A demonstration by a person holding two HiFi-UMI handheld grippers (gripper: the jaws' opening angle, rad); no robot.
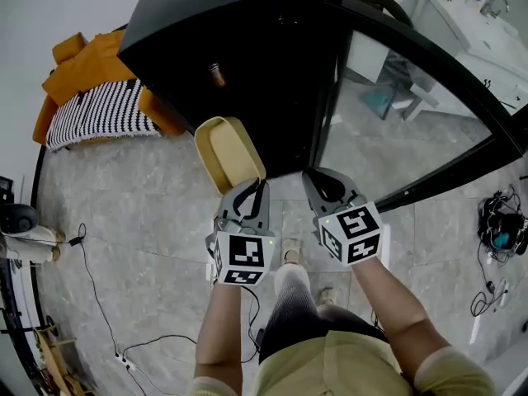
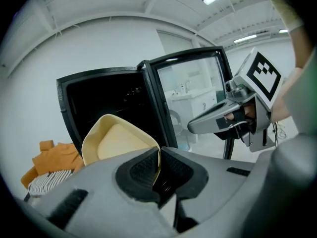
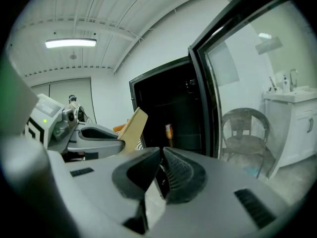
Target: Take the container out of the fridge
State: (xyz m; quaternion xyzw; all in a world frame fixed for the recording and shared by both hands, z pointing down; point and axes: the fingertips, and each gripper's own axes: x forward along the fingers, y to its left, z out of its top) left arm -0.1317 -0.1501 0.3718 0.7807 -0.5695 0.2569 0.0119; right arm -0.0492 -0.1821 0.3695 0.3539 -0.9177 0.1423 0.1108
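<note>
A cream, empty plastic container (image 1: 227, 151) hangs tilted in front of the black fridge (image 1: 247, 48), outside its dark opening. My left gripper (image 1: 252, 190) is shut on the container's near rim; in the left gripper view the thin wall of the container (image 2: 116, 143) sits pinched between the pads of the left gripper (image 2: 158, 167). My right gripper (image 1: 322, 180) is beside it to the right, shut with nothing between its fingers, near the open glass door (image 1: 412, 114). The right gripper view shows the right gripper (image 3: 161, 167) closed and the container (image 3: 132, 125) edge-on at left.
An orange bottle (image 1: 217, 74) stands inside the fridge. An orange seat with a striped cloth (image 1: 91, 106) is at the left. Cables (image 1: 107, 320) run over the grey floor. A white cabinet (image 1: 462, 23) and a wicker chair (image 3: 245, 128) stand beyond the door.
</note>
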